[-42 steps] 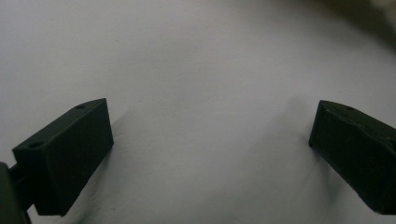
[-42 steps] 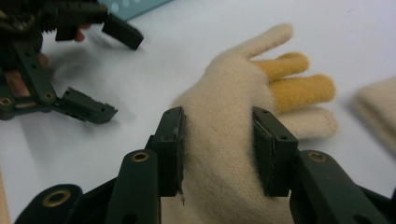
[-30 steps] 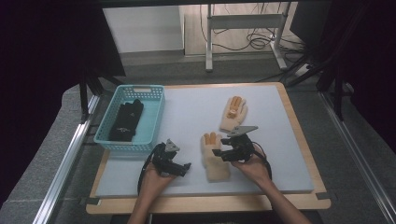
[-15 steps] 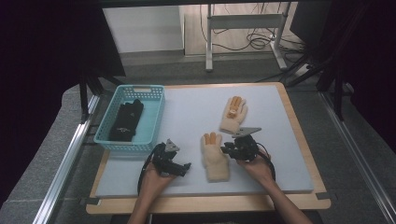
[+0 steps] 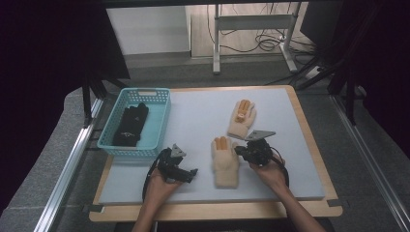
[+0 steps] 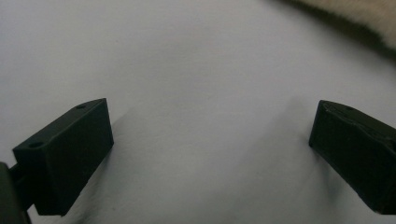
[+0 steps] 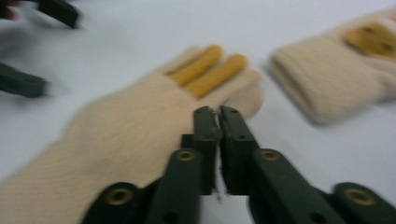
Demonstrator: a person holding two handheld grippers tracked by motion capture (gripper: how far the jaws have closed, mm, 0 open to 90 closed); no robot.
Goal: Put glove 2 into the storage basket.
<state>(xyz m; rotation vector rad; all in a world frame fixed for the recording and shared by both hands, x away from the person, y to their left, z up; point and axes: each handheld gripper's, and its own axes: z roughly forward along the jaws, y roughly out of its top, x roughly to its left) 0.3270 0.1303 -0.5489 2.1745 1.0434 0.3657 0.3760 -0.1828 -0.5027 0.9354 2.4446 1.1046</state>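
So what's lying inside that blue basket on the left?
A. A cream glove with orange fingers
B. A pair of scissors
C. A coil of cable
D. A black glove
D: in the high view a black glove lies in the blue basket, while both cream gloves lie out on the white mat.

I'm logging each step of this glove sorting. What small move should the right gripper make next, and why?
Probably lift slightly. The right gripper, whose jaws have just been closing, looks pinched on the edge of the near glove; the basket already holds black gloves.
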